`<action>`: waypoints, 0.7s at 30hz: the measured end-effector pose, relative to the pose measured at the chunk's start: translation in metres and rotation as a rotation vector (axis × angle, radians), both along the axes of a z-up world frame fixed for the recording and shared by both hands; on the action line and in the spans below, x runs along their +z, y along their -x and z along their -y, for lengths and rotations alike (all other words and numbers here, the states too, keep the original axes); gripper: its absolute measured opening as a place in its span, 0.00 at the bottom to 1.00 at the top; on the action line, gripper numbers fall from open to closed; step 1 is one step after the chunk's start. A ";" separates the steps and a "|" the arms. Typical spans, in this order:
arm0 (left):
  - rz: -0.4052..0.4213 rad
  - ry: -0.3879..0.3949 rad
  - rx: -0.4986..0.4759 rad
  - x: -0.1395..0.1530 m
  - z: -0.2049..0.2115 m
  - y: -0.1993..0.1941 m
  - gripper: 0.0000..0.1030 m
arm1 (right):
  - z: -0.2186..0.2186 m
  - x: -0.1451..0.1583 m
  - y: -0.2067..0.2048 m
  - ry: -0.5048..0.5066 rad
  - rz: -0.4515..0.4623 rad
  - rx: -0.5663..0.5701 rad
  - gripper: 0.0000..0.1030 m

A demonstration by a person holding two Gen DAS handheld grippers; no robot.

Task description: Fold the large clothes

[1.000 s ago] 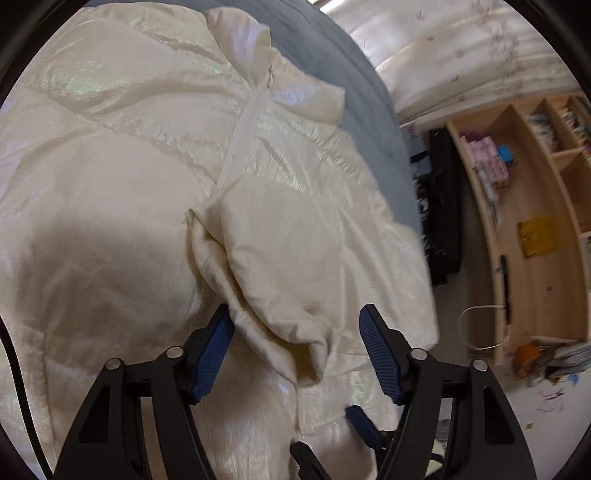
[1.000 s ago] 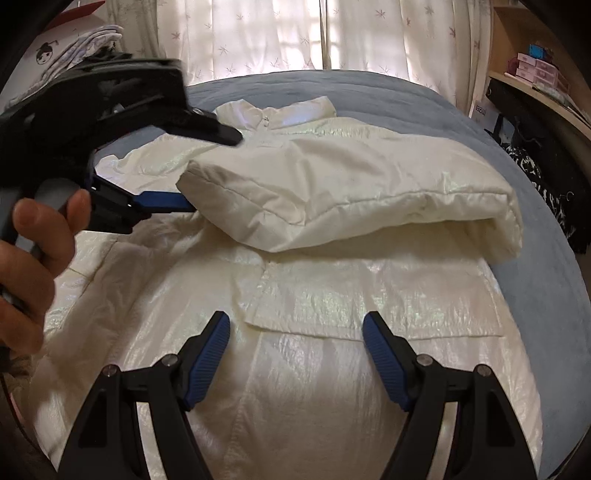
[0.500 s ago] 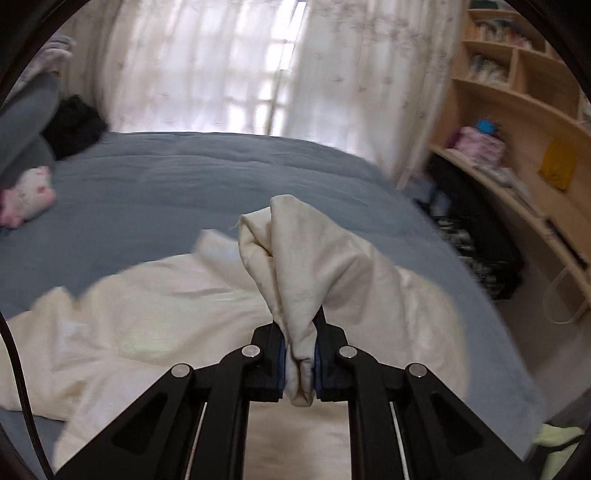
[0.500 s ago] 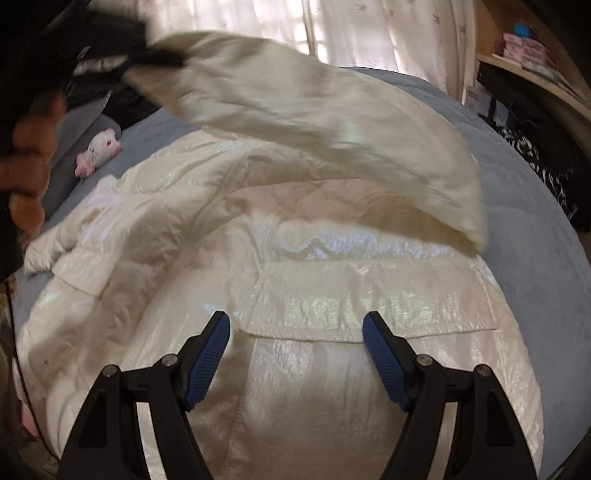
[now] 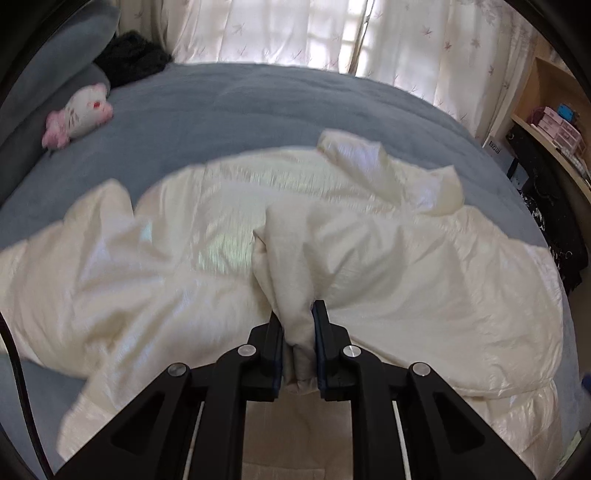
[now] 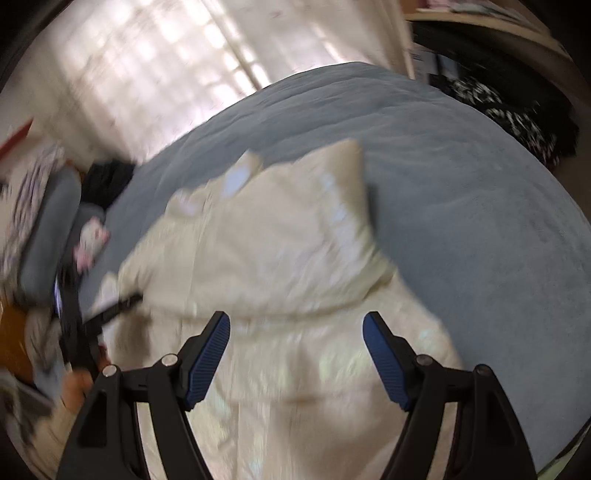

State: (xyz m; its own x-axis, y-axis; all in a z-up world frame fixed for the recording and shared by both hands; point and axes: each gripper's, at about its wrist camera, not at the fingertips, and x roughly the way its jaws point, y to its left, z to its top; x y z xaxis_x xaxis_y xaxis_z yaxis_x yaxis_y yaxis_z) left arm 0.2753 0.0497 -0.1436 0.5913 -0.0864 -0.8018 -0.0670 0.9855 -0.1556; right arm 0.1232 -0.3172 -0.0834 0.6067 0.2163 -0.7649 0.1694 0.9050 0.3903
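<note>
A large cream puffy jacket (image 5: pixel 192 258) lies spread on a grey-blue bed (image 5: pixel 229 110). My left gripper (image 5: pixel 298 314) is shut on the end of the jacket's sleeve (image 5: pixel 295 266), which is folded across the jacket's body. In the blurred right wrist view the jacket (image 6: pixel 280 258) lies below my right gripper (image 6: pixel 295 325), which is open and empty, hovering above the jacket's lower part. The left gripper (image 6: pixel 110 314) shows as a dark blur at the left in that view.
A pink and white plush toy (image 5: pixel 79 114) lies by a grey pillow (image 5: pixel 44 92) at the bed's far left. Curtains (image 5: pixel 295 33) hang behind the bed. Wooden shelves (image 5: pixel 554 110) and dark bags (image 5: pixel 546 206) stand to the right.
My left gripper shut on the sleeve end, lifted it and has carried it down across the jacket. My right gripper stayed open and its view swung and tilted.
</note>
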 end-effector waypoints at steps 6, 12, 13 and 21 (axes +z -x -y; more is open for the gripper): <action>0.000 -0.004 -0.054 0.009 0.002 0.002 0.12 | 0.045 -0.023 -0.072 -0.030 -0.063 -0.062 0.73; -0.047 0.144 -0.048 -0.008 -0.021 0.001 0.24 | 0.086 -0.070 -0.146 -0.273 -0.125 -0.076 0.73; -0.053 0.185 -0.033 -0.012 -0.028 -0.002 0.26 | 0.088 -0.076 -0.154 -0.295 -0.129 -0.081 0.73; -0.063 0.231 -0.048 -0.020 -0.024 -0.022 0.26 | 0.062 -0.091 -0.191 -0.166 -0.107 0.004 0.30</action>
